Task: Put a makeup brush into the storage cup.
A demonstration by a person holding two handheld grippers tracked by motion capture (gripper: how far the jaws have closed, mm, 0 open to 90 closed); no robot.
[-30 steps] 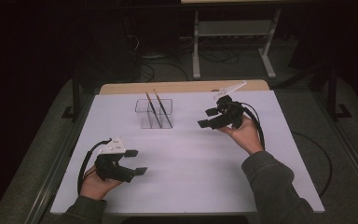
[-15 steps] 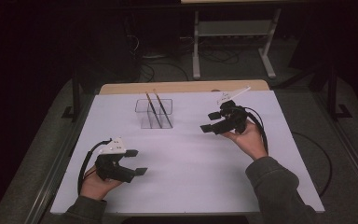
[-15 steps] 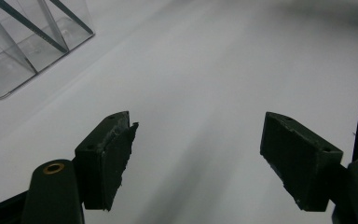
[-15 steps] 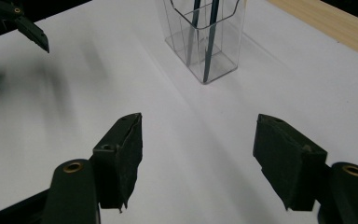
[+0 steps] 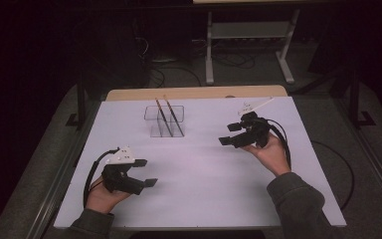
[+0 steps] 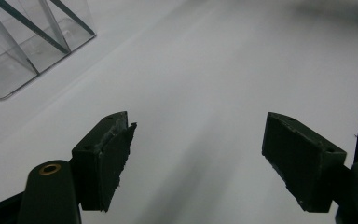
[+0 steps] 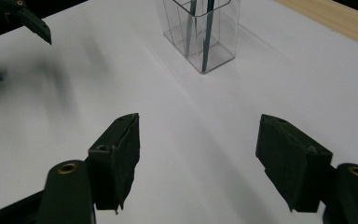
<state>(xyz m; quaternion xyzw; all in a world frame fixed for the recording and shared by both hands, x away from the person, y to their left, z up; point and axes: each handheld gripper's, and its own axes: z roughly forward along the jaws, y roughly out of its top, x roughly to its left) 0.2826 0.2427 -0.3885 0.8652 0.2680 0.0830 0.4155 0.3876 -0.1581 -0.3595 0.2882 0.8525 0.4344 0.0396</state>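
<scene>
A clear plastic holder (image 5: 165,121) stands at the far middle of the white tabletop (image 5: 204,194), with two thin dark sticks (image 5: 173,115) leaning in it. My left gripper (image 5: 145,172) rests near the front left, open, with bare table between its jaws (image 6: 198,158). The holder (image 6: 32,42) shows off to its upper left. My right gripper (image 5: 228,134) hovers right of the holder, pointing left. It is open (image 7: 198,158), its jaws have just been opening further, and nothing is between them. The holder (image 7: 205,32) stands ahead of it.
A wooden strip (image 5: 194,93) borders the table's far edge. Behind it on the dark floor stand a metal frame (image 5: 248,35) and loose cables (image 5: 179,69). The left gripper (image 7: 28,23) shows at the right gripper view's top left.
My right hand has drifted a little toward the near side and to the right, away from the holder, and its jaws stand slightly wider. The left hand has stayed put.
</scene>
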